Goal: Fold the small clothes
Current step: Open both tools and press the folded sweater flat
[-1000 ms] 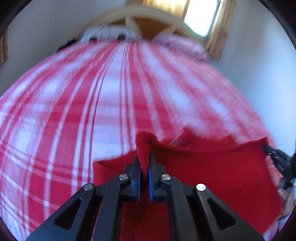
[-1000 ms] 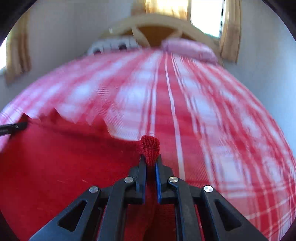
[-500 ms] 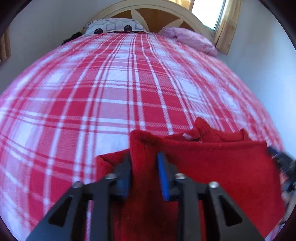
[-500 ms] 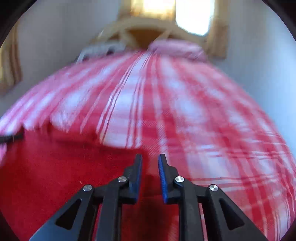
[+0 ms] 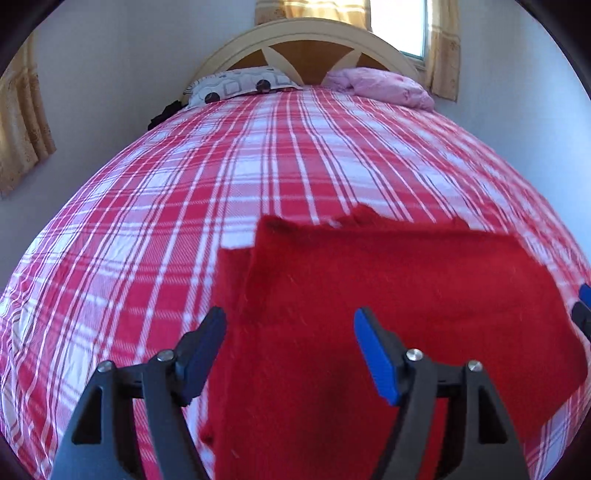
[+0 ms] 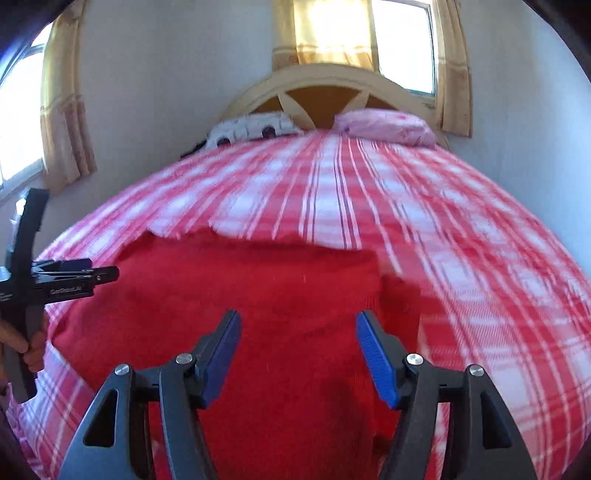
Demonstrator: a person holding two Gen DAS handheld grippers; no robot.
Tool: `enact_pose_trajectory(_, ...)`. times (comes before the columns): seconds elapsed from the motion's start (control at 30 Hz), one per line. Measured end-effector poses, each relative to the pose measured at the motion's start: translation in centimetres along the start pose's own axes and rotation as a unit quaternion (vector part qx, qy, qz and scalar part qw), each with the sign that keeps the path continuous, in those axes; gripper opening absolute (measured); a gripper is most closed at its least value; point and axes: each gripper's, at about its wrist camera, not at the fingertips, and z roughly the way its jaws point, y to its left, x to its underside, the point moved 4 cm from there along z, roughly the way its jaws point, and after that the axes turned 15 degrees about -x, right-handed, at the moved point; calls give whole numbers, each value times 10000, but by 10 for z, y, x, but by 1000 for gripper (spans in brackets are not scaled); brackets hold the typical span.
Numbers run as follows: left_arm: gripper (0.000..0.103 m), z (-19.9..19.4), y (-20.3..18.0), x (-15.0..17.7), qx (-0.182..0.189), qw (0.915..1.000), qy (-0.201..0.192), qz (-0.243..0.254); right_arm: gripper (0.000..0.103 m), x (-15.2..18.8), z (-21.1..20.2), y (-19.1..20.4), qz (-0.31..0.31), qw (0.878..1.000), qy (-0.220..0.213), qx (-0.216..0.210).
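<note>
A red knitted garment (image 5: 388,295) lies folded flat on the red-and-white checked bedspread (image 5: 221,184); in the right wrist view the garment (image 6: 258,295) fills the lower middle. My left gripper (image 5: 290,321) hovers over its left edge, jaws opening, nothing pressed between the blue pads. My right gripper (image 6: 297,325) hovers over the garment's right part, jaws also opening and free of cloth. The left gripper's body (image 6: 55,280) shows at the left edge of the right wrist view, held by a hand (image 6: 26,347). The right gripper's tips (image 5: 583,306) peek in at the right edge of the left wrist view.
At the far end stand a cream and wood headboard (image 5: 314,48), a patterned pillow (image 5: 240,86) and a pink pillow (image 5: 384,85). White walls flank the bed, with curtained windows (image 6: 354,33) behind and on the left (image 6: 62,110).
Both grippers let go of the red garment's corners, opened wide and drew back and up. The folded top layer now lies flat on the bed.
</note>
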Motion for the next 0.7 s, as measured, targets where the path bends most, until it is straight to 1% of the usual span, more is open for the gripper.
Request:
enact_pose_trajectory(0.1, 74, 3, -14, 17, -150, 9995, 25, 266, 65, 23, 18, -15, 369, 9985, 378, 126)
enact_pose_trajectory(0.17, 75, 7, -18, 26, -218, 9992, 64, 322, 66, 24, 18, -20, 513, 9981, 329, 107)
enact_pose_trajectory(0.2, 77, 9, -18, 28, -266, 9993, -29, 277, 66, 24, 17, -21, 557, 9979, 301, 124)
enact_pose_trajectory(0.23, 81, 6, -18, 29, -349, 9990, -81, 264, 66, 26, 19, -22, 577, 9977, 316, 148)
enact_pose_trajectory(0.33, 89, 7, -17, 28, -493, 9985, -78, 242, 72, 27, 22, -23, 571, 9975, 387, 152)
enact_pose_trajectory(0.4, 93, 8, -16, 30, -539, 9983, -71, 208, 78, 27, 24, -23, 521, 9974, 446, 216)
enact_pose_trajectory(0.47, 96, 10, -14, 32, -525, 9985, -32, 131, 81, 26, 25, -22, 516, 9972, 489, 236)
enact_pose_trajectory(0.53, 102, 11, -11, 33, -569, 9984, 17, 60, 81, 26, 24, -24, 562, 9970, 489, 206)
enact_pose_trajectory(0.67, 102, 8, -13, 34, -595, 9982, 4, 71, 81, 27, 24, -27, 661, 9967, 447, 118)
enact_pose_trajectory(0.7, 101, 4, -11, 34, -554, 9984, -4, 60, 81, 27, 23, -27, 672, 9968, 420, 118)
